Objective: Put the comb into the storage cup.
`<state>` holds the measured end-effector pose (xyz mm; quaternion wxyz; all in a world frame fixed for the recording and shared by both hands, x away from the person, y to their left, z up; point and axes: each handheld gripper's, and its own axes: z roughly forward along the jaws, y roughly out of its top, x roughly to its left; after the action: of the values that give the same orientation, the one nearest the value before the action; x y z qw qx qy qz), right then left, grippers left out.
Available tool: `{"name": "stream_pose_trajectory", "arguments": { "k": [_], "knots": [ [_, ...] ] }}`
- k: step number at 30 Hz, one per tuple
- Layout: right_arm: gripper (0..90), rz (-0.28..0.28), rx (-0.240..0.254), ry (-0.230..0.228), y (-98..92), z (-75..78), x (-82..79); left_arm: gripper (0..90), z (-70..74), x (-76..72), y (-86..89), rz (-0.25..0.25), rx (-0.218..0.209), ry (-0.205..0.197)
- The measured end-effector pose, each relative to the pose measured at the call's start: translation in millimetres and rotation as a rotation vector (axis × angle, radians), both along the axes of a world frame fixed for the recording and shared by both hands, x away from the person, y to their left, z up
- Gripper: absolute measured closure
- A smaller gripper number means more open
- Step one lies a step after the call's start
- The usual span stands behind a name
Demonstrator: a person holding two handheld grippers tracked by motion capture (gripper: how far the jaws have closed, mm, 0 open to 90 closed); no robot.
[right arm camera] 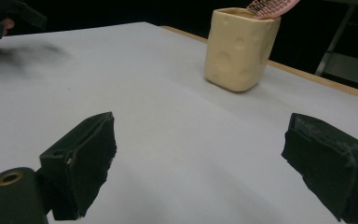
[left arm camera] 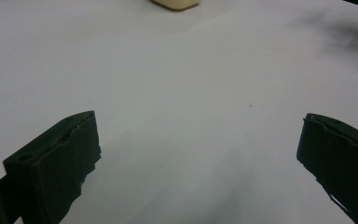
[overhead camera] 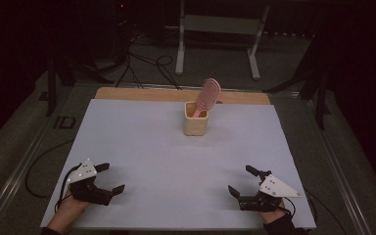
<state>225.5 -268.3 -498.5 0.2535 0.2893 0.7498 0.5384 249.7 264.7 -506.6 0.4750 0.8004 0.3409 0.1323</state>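
A cream square cup [overhead camera: 196, 125] stands upright at the far middle of the white table sheet [overhead camera: 142, 147], with a pink hairbrush [overhead camera: 208, 94] sticking out of it, head up and leaning right. In the right gripper view the cup [right arm camera: 239, 49] stands ahead at upper right with the brush [right arm camera: 272, 7] at its rim. My left gripper [overhead camera: 113, 178] rests near the front left edge, open, nothing between its jaws. My right gripper [overhead camera: 241, 181] rests near the front right edge, open and empty too. The cup's base [left arm camera: 175, 3] shows at the top of the left gripper view.
A wooden board edge [overhead camera: 176, 94] runs along the sheet's far side. Beyond the table stand a white metal frame [overhead camera: 219, 39] and cables [overhead camera: 147, 66] on the dark floor. The other hand with its gripper [right arm camera: 7, 18] is at the right gripper view's top left.
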Motion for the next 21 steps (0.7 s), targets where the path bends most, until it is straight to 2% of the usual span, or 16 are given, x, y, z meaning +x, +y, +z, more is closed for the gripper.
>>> {"name": "stream_pose_trajectory", "arguments": {
  "k": [3, 7, 10, 13, 21],
  "knots": [
    [8.8, 0.001, 0.0, 0.001, 0.2, -0.1, 0.0, 0.0, -2.8, -3.4, 3.1, 0.016, 0.0, 0.004],
    [8.8, 0.0, -0.003, 0.0, 0.0, 0.1, -0.1, 0.0, -9.7, -9.0, 10.0, 0.065, -0.002, 0.022],
    [8.8, -0.001, -0.002, 0.001, 0.1, 0.0, -0.2, 0.0, -10.6, -10.9, 12.4, 0.086, 0.008, 0.014],
    [8.8, 0.002, -0.005, 0.0, 0.5, -0.2, 0.1, 0.0, -11.2, -10.6, 12.8, 0.083, 0.0, 0.01],
    [8.8, 0.01, -0.008, -0.003, 0.2, 0.0, -0.1, 0.0, -14.0, -10.5, 14.6, 0.107, 0.031, -0.003]
  ]
}}
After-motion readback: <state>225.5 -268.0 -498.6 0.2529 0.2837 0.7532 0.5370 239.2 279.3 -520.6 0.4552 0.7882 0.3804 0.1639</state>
